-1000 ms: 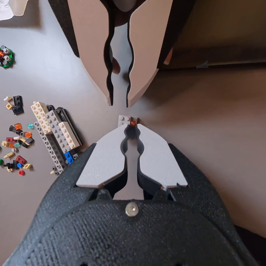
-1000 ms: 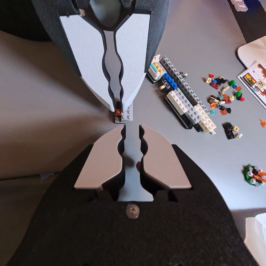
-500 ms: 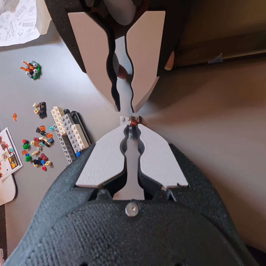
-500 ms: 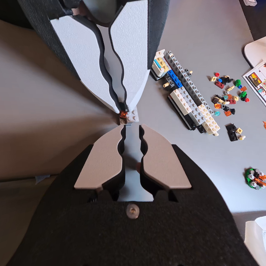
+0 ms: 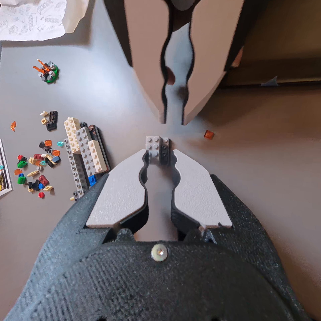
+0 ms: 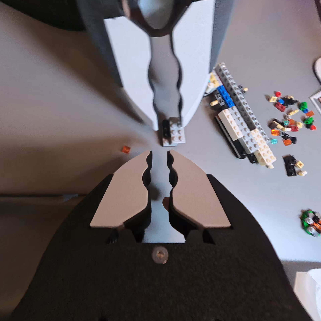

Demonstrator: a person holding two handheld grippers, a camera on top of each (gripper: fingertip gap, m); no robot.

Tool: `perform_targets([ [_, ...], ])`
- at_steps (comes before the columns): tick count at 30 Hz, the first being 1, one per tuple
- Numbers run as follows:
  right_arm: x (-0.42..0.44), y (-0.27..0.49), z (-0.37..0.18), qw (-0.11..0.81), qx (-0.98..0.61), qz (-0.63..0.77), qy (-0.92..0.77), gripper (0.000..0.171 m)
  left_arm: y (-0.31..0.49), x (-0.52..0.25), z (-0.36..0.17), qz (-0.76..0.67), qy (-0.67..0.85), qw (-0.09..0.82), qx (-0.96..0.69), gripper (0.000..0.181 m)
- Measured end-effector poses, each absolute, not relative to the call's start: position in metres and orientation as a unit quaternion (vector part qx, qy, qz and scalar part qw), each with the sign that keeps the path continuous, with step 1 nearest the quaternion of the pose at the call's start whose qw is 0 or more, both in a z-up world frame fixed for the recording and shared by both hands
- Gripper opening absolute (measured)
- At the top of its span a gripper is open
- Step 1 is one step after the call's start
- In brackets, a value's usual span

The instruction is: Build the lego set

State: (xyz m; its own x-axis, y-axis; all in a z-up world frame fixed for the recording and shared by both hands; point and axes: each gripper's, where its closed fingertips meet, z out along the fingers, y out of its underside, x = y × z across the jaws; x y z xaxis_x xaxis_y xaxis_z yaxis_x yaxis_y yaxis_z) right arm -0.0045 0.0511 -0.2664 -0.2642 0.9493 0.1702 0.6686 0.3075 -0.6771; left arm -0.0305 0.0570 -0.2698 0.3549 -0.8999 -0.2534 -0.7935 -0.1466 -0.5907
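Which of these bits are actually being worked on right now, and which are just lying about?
In use:
- small grey-and-black brick assembly
- tiny orange tile
- left gripper
- right gripper

Lying about:
- long grey-and-cream brick stack
- loose coloured pieces
- green round piece
- paper sheet

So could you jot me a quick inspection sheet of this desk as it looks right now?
Surface: grey table, flat, sunlit on one side.
Job's things: small grey-and-black brick assembly between the two tools; one orange tile lying loose beside it; long stacked brick build.
Clutter: scatter of tiny coloured pieces; round green piece with orange flames; printed paper sheet; booklet corner.
Grippers: left gripper jaws apart, astride the assembly's near end; right gripper jaws apart, holding nothing.
Cables: nothing seen.
Surroundings: dark band beyond the table edge; fingertip behind the right tool.
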Motion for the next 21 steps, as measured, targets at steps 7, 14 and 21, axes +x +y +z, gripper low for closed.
perform_targets([
  [7,0.003,0.019,-0.272,0.225,-0.513,0.227,-0.797,0.016,0.062,-0.031,-0.278,-0.109,0.539,0.337,-0.764,0.033],
  [14,0.001,0.011,-0.276,0.184,-0.539,0.199,-0.797,0.015,0.061,-0.029,-0.282,-0.139,0.530,0.338,-0.765,0.027],
  [21,-0.002,0.016,-0.283,0.151,-0.581,0.171,-0.781,0.008,0.052,-0.035,-0.281,-0.154,0.522,0.334,-0.770,0.027],
])
